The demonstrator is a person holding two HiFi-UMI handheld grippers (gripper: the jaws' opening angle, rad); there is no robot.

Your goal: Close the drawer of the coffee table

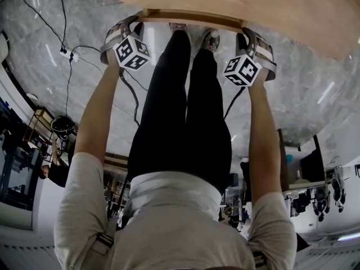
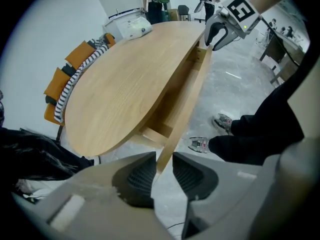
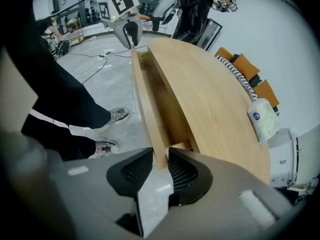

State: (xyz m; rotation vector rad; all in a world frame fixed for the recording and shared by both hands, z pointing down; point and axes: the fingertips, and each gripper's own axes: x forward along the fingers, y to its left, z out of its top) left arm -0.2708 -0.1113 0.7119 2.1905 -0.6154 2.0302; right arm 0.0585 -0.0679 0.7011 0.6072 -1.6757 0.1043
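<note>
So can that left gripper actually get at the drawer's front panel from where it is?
Probably yes. The drawer front already stands between the left gripper's parted jaws, and nothing else sits in between to block it.

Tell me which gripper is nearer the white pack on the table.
The right gripper: the white pack lies on the table toward its end, while the left gripper stands at the far end.
</note>
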